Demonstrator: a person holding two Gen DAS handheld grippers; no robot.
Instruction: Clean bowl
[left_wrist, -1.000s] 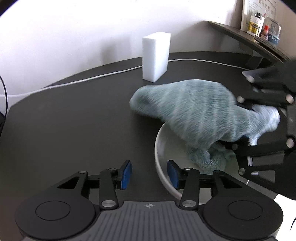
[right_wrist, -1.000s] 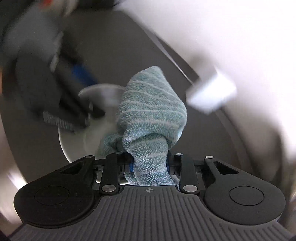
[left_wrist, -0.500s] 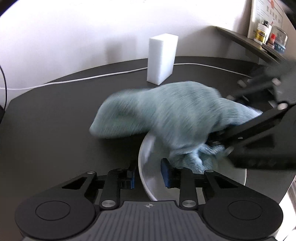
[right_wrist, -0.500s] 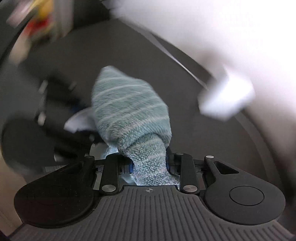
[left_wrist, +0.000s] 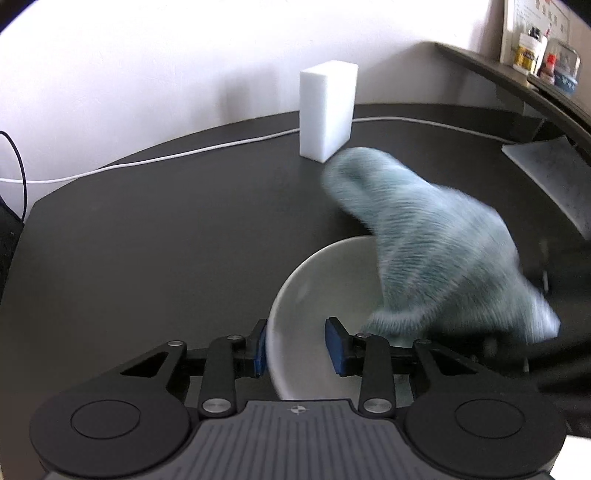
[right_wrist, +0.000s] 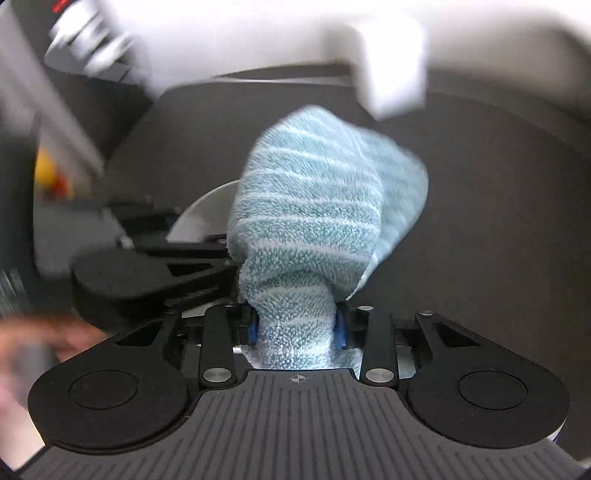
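Between the blue pads of my left tongs (left_wrist: 295, 350) sits the near rim of the white bowl (left_wrist: 325, 280), straddled though I cannot tell whether pinched. My right tongs (right_wrist: 295, 328) clamp the striped teal towel (right_wrist: 314, 221), which bunches ahead and left into that bowl, its length running away from me.

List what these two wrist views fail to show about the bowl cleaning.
- Left wrist view: the fluffy teal striped cloth is motion-blurred and covers the right side of the white ceramic bowl; any contact there is hidden.
- Left gripper: jaws straddle the bowl's near rim; whether they pinch it is unclear.
- Right wrist view: the cloth clamped in the right gripper hides most of the bowl; the background is smeared.
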